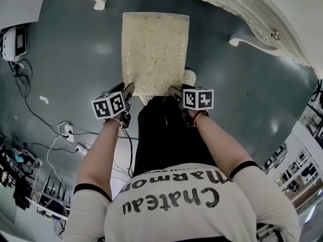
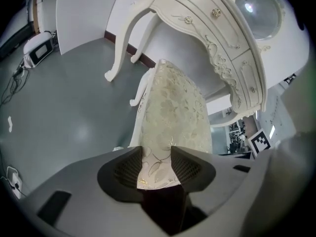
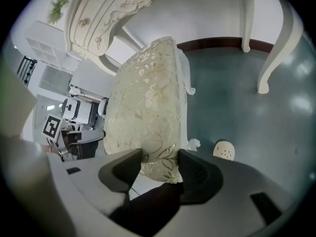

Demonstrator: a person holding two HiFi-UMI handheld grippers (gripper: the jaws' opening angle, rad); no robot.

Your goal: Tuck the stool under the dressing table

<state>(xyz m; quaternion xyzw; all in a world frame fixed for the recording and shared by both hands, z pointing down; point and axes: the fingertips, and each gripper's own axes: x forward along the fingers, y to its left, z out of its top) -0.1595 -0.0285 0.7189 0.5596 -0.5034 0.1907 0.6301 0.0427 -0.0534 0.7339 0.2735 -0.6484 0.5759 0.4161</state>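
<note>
The stool [image 1: 154,49] has a cream floral cushion and white curved legs; it stands on the grey floor in front of the white dressing table [image 1: 252,19]. My left gripper [image 1: 129,91] is shut on the near left corner of the stool cushion [image 2: 170,112]; its pads [image 2: 128,169] press the fabric edge from both sides. My right gripper [image 1: 174,91] is shut on the near right corner of the stool cushion [image 3: 145,107]. The dressing table's carved drawers [image 2: 207,28] and a curved leg [image 2: 118,58] rise just beyond the stool's far end.
A white device [image 1: 14,43] sits on the floor at far left, with cables and a power strip [image 1: 65,132] trailing behind it. The table's curved legs [image 1: 250,40] flank the stool. A person's shoe [image 1: 189,76] shows by the right gripper. Shelving stands at right [image 1: 298,170].
</note>
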